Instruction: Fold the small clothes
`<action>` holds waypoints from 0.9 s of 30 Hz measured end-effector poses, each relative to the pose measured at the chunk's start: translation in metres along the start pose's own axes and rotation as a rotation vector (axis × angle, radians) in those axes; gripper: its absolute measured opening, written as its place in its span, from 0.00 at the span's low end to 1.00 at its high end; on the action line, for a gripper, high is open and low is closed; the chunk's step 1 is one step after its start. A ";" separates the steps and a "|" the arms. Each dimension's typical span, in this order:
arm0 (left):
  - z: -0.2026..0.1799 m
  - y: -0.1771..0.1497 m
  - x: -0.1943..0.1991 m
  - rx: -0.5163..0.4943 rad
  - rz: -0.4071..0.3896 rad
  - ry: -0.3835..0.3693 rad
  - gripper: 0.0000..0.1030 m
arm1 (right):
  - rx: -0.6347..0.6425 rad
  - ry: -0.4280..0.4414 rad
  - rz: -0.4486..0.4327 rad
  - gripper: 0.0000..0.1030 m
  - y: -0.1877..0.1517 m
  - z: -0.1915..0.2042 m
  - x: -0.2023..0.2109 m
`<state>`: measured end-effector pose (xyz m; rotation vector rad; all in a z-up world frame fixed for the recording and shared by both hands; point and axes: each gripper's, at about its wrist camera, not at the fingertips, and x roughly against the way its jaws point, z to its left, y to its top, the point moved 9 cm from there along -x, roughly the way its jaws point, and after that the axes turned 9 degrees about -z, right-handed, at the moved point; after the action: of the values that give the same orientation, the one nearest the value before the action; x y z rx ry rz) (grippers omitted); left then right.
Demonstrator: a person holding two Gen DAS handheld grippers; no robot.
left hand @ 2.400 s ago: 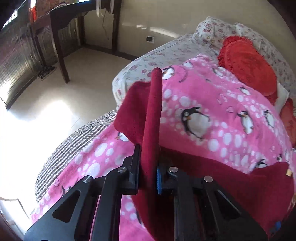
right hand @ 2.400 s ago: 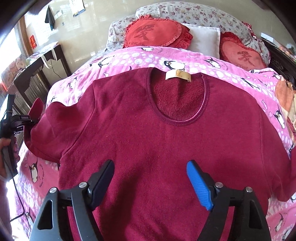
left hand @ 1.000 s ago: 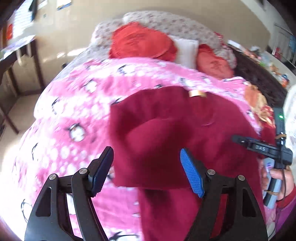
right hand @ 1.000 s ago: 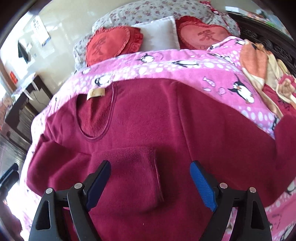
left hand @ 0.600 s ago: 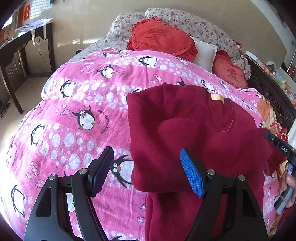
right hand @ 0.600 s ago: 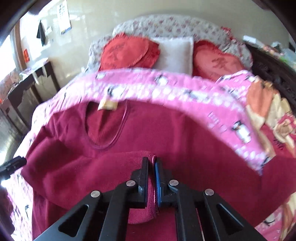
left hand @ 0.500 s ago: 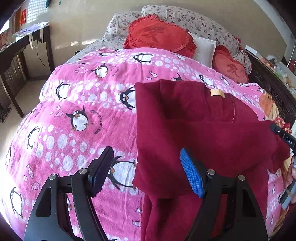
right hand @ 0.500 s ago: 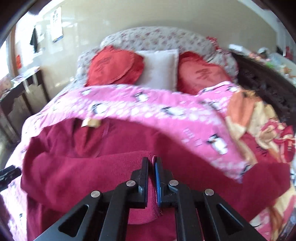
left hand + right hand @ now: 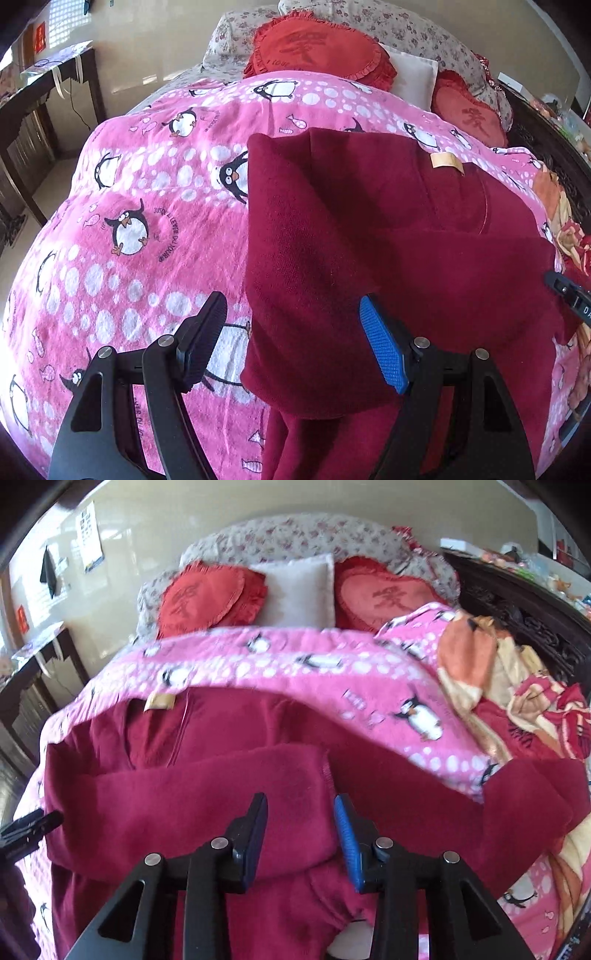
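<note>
Both grippers tilted down over red top (image 9: 369, 229): left (image 9: 291, 339) wide, empty; right (image 9: 301, 834) opening, sleeve between

The dark red fleece sweater (image 9: 369, 236) lies flat in front of me on the bed, collar at the far end with a tan label (image 9: 447, 161) inside. Its left sleeve (image 9: 207, 797) is folded rightward across the chest.

Home bedroom: bed with pink penguin blanket (image 9: 155, 206), red heart cushions (image 9: 207, 598) and white pillow (image 9: 299, 590) at far end, floral headboard (image 9: 295, 535), dark wooden desk (image 9: 40, 96) far left.
</note>
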<state>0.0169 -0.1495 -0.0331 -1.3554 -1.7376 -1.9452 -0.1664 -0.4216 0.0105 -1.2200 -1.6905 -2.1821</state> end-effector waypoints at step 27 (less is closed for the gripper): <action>-0.034 -0.009 -0.003 -0.063 0.019 0.012 0.73 | 0.004 -0.013 0.055 0.35 -0.023 -0.003 -0.013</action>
<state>-0.0039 -0.1780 -0.0371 -1.3720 -1.6652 -2.0099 -0.1714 -0.4201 -0.0152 -1.2667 -1.6453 -2.1424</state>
